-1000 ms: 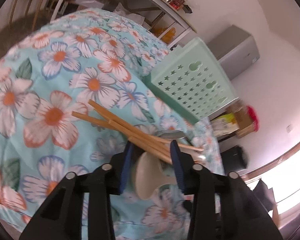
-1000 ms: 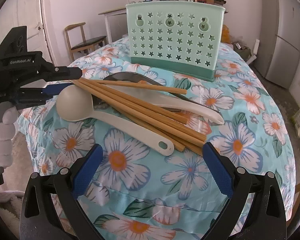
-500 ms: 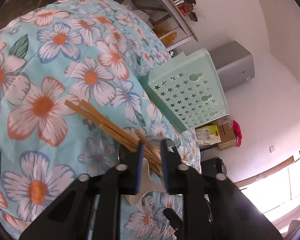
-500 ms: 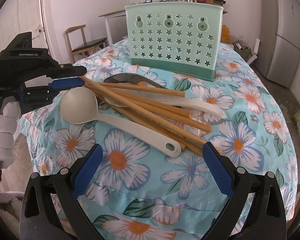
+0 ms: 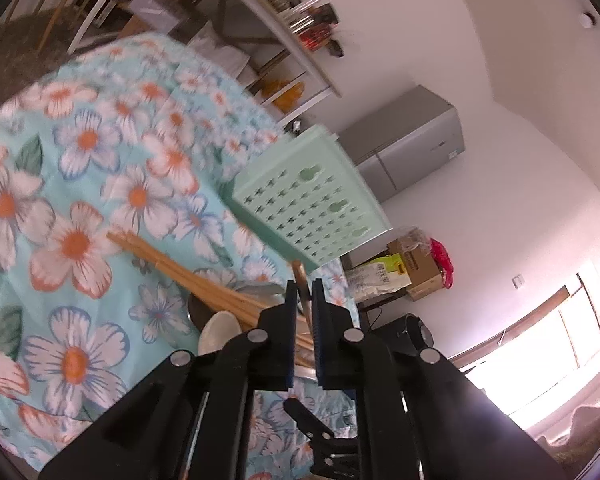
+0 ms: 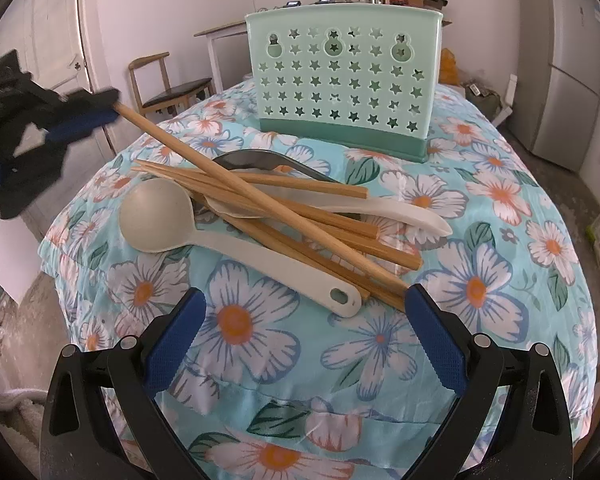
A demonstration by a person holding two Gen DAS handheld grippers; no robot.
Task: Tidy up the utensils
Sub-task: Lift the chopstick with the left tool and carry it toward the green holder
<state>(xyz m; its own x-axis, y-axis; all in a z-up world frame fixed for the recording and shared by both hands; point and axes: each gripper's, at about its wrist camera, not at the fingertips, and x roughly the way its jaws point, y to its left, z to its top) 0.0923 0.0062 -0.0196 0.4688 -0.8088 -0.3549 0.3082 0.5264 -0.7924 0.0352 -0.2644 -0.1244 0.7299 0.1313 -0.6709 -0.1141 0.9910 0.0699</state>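
Left claw [image 5: 301,300] is clamped on the thick end of one wooden chopstick [image 6: 236,182]. That end is raised clear of the heap, so the stick slopes down across the other utensils, its far tip resting just ahead of the right claw [image 6: 306,334]. Likely a one-at-a-time pick: gripping at the end leaves the length free to drop into the holder.

Right claw: jaws wide apart, nothing between them, hovering over the floral tablecloth [image 6: 236,320] just short of the pile.

Chopstick: plain light-brown wood, square-ish section, tapering. Beneath it lie more chopsticks and two cream plastic spoons [image 6: 204,232].

Mint-green star-punched utensil holder [image 6: 346,80] stands upright beyond the pile, well ahead of the right claw.
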